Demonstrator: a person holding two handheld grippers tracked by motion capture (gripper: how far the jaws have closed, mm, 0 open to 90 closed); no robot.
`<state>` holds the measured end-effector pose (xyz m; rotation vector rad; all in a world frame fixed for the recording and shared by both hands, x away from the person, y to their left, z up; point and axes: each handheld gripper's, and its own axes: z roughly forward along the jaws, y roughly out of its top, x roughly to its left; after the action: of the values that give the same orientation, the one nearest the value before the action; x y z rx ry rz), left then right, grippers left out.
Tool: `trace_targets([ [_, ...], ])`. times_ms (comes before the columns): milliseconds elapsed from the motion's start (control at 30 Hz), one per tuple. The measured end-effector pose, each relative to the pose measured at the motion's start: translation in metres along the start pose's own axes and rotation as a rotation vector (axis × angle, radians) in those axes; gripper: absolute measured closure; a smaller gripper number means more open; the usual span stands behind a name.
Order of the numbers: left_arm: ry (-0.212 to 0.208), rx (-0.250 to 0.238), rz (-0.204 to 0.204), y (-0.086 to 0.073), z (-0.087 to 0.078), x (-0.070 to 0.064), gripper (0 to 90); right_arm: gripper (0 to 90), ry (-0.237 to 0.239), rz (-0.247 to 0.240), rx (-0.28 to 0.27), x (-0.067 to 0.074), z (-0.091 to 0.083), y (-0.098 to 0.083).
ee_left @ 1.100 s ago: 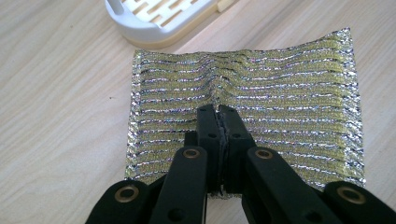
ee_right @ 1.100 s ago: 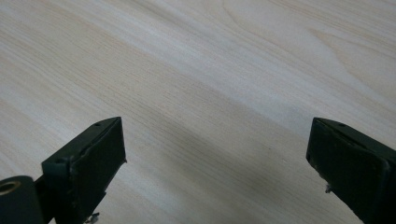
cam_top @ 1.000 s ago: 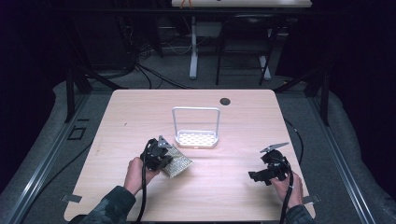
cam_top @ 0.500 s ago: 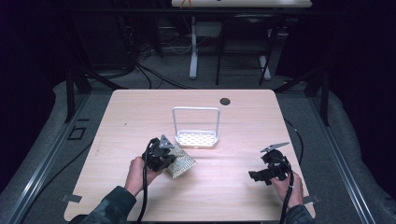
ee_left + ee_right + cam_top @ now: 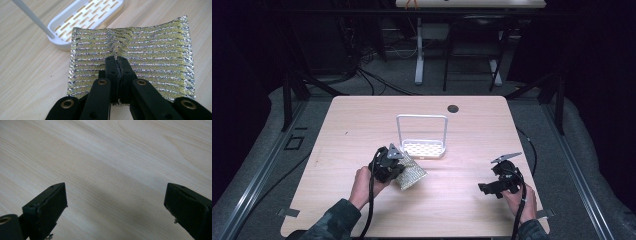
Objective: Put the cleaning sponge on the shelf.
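A glittery gold-and-silver scouring pad (image 5: 150, 55) is pinched at its near edge by my left gripper (image 5: 117, 60), whose jaws are shut on it. From above, the scouring pad (image 5: 412, 174) sticks out to the right of the left gripper (image 5: 394, 167), just in front of a white rack (image 5: 424, 148) with a slotted base and a tall hoop handle. The rack's slotted base (image 5: 87, 17) lies right behind the pad. At the table's right front, my right gripper (image 5: 484, 188) stands open, and between the jaws of the right gripper (image 5: 116, 207) lies only bare wood.
The wooden table (image 5: 362, 125) has a small black round hole (image 5: 453, 108) near its far edge. Cables trail from both grippers toward the person. Dark floor, stands and cables surround the table.
The left gripper has carried the pad slightly to the right, toward the rack. The right gripper has stayed where it was.
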<state>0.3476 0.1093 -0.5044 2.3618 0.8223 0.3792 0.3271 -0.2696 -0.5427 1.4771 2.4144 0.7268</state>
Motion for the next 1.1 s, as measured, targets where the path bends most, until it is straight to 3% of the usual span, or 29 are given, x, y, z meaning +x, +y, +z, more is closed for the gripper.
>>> trace_targets([
  [200, 0.0, -0.018, 0.022, 0.009, 0.004, -0.002, 88.5, 4.0, 0.001, -0.001, -0.001, -0.001, 0.0, 0.0],
  [600, 0.016, -0.035, 0.027, 0.024, 0.017, 0.001, 88.5, 4.0, 0.001, 0.0, 0.001, 0.0, -0.001, 0.0],
  [1100, 0.081, -0.049, 0.046, 0.048, 0.033, 0.006, 88.4, 4.0, 0.003, -0.002, -0.003, -0.001, -0.001, 0.0],
])
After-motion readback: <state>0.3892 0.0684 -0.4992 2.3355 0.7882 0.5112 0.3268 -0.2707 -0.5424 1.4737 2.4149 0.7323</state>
